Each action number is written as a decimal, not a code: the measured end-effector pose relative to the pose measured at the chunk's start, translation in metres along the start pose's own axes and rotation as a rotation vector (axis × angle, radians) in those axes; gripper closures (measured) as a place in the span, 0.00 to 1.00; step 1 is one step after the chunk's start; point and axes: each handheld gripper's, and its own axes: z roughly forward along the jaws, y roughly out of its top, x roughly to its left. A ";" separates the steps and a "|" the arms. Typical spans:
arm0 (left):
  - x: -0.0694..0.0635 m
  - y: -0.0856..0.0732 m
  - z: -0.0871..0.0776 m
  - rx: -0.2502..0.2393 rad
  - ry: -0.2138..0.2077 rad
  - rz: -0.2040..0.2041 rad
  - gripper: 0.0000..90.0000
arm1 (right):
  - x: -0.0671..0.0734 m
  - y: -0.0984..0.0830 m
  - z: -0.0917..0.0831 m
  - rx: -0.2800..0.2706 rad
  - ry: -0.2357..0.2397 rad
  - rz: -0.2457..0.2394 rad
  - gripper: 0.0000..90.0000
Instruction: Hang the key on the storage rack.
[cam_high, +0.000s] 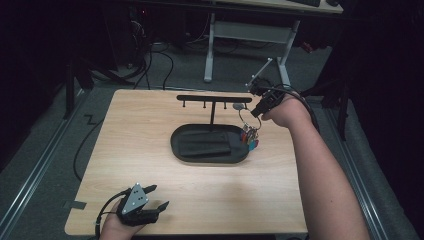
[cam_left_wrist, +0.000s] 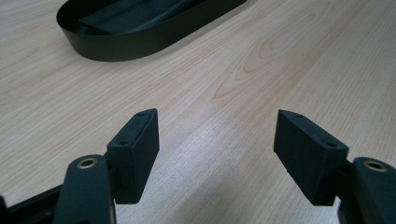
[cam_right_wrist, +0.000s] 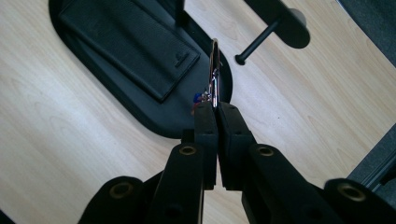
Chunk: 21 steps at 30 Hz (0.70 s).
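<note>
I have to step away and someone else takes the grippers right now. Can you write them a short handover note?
Right gripper: shut on the key ring, keys dangling below it, held up near the right end of the black hook rack.
Left gripper: open, holding nothing, low over the table at its near left corner.
Black oval tray at the rack's foot, with a flat black wallet in it.
Done: keys picked up and brought to the rack.
Left: the ring does not look hooked yet; probably slip it over an end peg, then let go.
</note>
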 end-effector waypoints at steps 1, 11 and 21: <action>0.000 0.000 0.000 -0.003 0.002 -0.003 0.35 | -0.001 0.001 0.002 0.004 0.003 0.022 0.98; 0.002 -0.003 -0.002 0.006 0.003 -0.012 0.35 | -0.017 0.013 0.014 -0.005 0.002 0.050 0.98; 0.003 -0.004 -0.002 0.008 -0.001 -0.016 0.35 | -0.028 0.012 0.029 -0.011 0.003 0.093 0.97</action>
